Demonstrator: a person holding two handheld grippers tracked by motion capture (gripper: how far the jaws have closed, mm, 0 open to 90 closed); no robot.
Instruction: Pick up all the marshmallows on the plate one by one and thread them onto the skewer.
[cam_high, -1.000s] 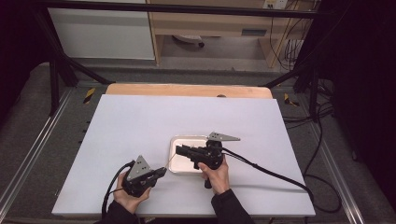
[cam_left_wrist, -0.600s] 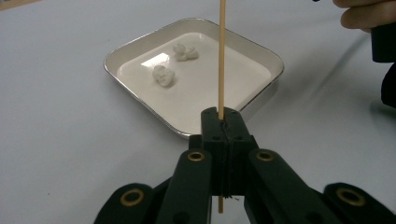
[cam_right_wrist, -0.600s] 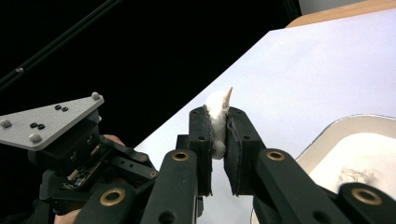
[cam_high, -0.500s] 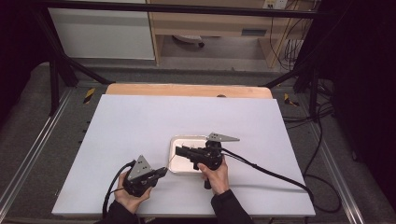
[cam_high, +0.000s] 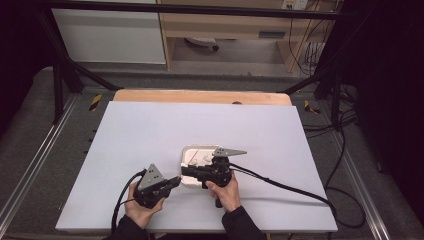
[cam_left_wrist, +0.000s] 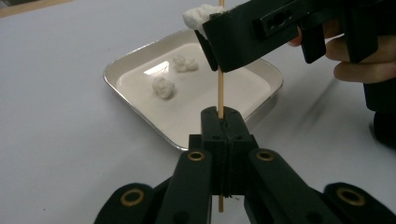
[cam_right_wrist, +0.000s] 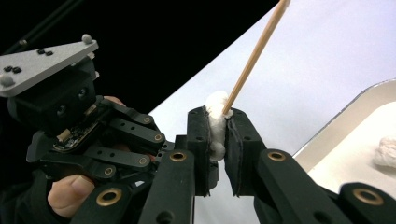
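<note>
Marshmallow (cam_right_wrist: 215, 122) pinched between right gripper (cam_right_wrist: 218, 140) pads, jaws nearly closed, squashing it: soft, light, tears easily, so grip its sides gently. Wooden skewer (cam_left_wrist: 220, 88) pokes into it, thin and snappable, clamped low and upright by fully closed left gripper (cam_left_wrist: 223, 140). Spare pieces (cam_left_wrist: 163, 87) lie in white tray (cam_left_wrist: 140, 58) just behind.

White table (cam_high: 150, 130), wooden strip at far edge (cam_high: 200, 96), small white tray (cam_high: 187, 152) near front
</note>
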